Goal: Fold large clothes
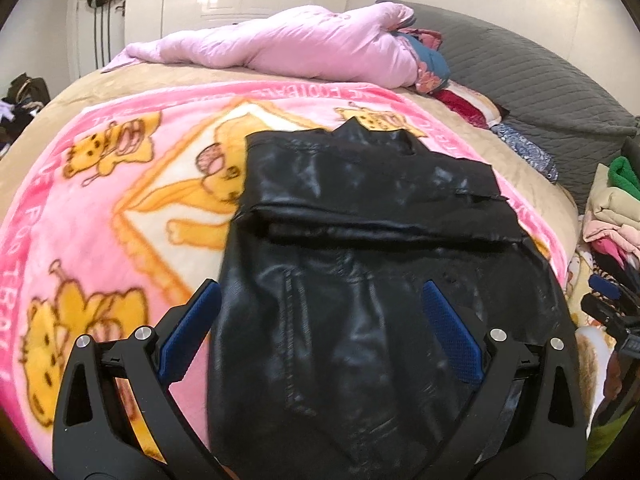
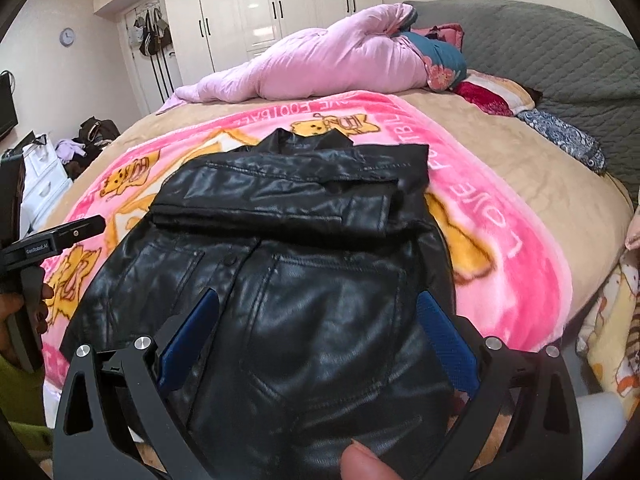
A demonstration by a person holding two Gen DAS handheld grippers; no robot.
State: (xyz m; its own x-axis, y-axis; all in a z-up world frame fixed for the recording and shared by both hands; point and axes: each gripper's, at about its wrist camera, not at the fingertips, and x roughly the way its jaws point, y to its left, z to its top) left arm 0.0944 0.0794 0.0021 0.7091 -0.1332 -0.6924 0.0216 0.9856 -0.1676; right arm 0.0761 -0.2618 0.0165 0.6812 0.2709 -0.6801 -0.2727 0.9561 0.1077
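A black leather jacket (image 2: 280,264) is laid on the pink cartoon blanket (image 2: 500,248), sleeves folded across. The right gripper (image 2: 320,312) is held wide apart over its hem; a fingertip (image 2: 368,462) is pressed there.

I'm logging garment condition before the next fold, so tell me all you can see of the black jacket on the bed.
The black jacket is glossy, leather-like, with stitched seams, a snap, patch pockets and a collar at its far end. It lies flat on the pink cartoon blanket, sleeves folded across its upper part in a band. Its near hem sits between the open right tongs; a fingertip touches it. The open left tongs straddle its near part.
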